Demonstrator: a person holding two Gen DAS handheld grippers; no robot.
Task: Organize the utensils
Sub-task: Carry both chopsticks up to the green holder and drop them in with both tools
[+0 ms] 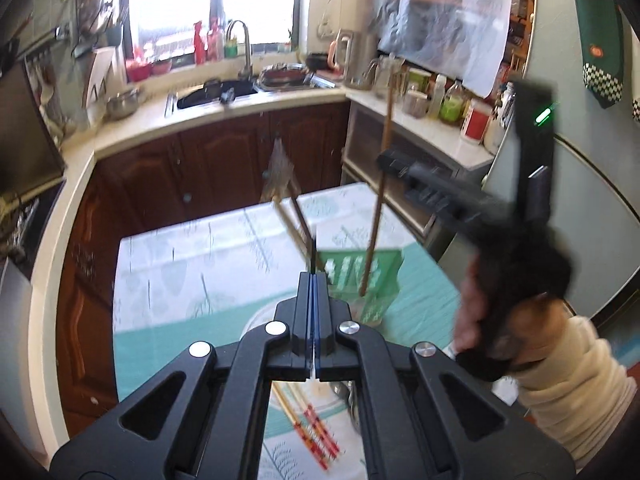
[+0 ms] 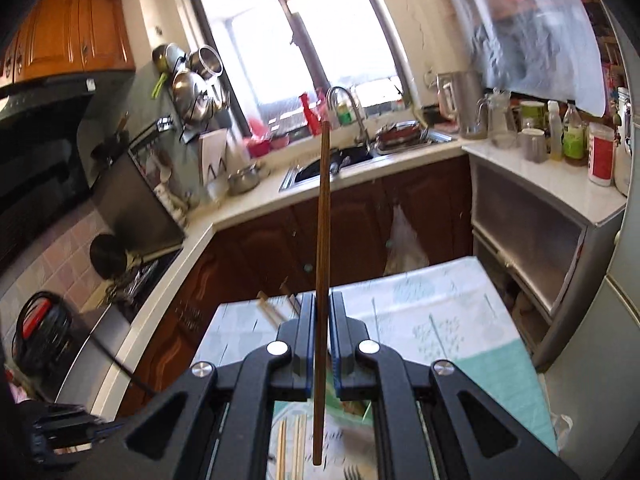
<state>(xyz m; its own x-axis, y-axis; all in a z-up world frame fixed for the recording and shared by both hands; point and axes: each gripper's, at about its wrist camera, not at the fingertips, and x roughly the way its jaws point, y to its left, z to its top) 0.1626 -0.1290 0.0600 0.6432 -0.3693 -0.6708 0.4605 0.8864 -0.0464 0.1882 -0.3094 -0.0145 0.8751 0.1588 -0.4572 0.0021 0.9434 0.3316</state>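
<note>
- Closest to my left lens, loose chopsticks [image 1: 316, 436] with red-patterned ends lie on the table [image 1: 180, 256], seen through the frame of my left gripper [image 1: 313, 276].
- My left gripper's jaws are pressed together; a pair of chopsticks [image 1: 294, 216] sticks out forward past the fingertips, slanting up and to the left, and appears pinched between them, though motion blur makes the exact contact hard to read.
- Just beyond and right of those fingertips stands a green slotted utensil holder [image 1: 368, 272] on the table's patterned cloth.
- My right gripper [image 1: 386, 162] shows in the left view as a blurred black body coming in from the right, above the holder, with my hand [image 1: 476, 312] on its handle.
- It grips a long brown chopstick [image 1: 378, 208] that stands nearly upright, its lower tip down at the holder; whether the tip is inside I cannot tell.
- From the right wrist view, my right gripper [image 2: 322, 320] has its jaws narrowed around that brown chopstick [image 2: 322, 260], which runs straight up between the pads and well past them.
- Below the right gripper, pale chopsticks [image 2: 290, 452] and fork tines [image 2: 354, 472] show on the table [image 2: 440, 304].
- Behind the table: dark wood cabinets [image 1: 224, 164], a white counter with a sink [image 1: 218, 92] and faucet [image 1: 242, 40] under a bright window.
</note>
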